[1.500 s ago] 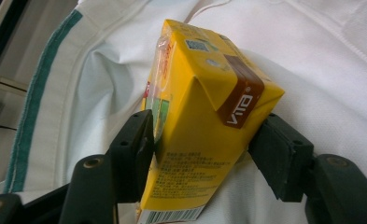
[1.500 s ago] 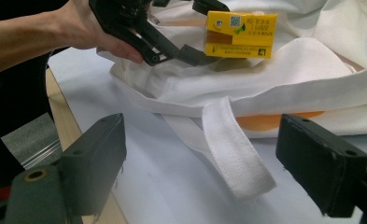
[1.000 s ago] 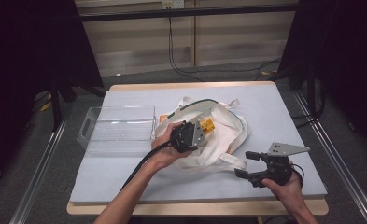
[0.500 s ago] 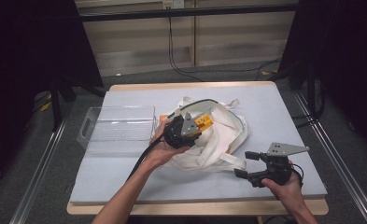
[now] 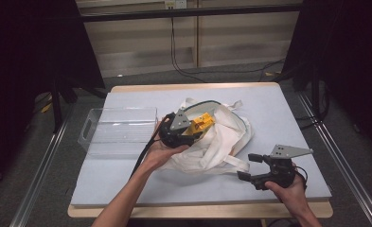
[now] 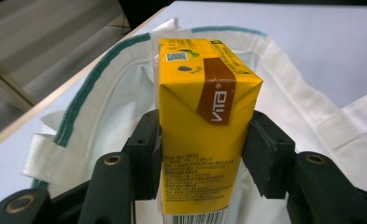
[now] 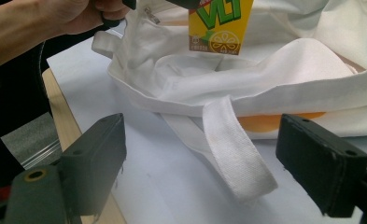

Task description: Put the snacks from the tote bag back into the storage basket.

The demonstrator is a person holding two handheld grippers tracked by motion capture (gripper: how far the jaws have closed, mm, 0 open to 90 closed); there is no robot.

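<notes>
Tote bag [image 5: 212, 146] lies mid-surface [image 5: 287, 109], clear bin [image 5: 119, 130] just to its left; drink carton [image 5: 199, 125] held above bag's mouth by left tongs [image 5: 193, 130] — right tongs [image 5: 250, 166] near bag's strap [image 7: 235, 149], front-right.

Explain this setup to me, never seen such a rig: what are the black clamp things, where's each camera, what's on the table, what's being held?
No robot arm here: a person holds a handheld two-jaw gripper in each hand. The high view looks down on the table from above the person's side. The other two cameras ride on the grippers and look along their jaws.

On the table lie a white cloth bag and a clear plastic bin.

The left gripper is clamped on a yellow drink carton over the bag. The right gripper is open and holds nothing; its jaws stand either side of a bag strap.
</notes>
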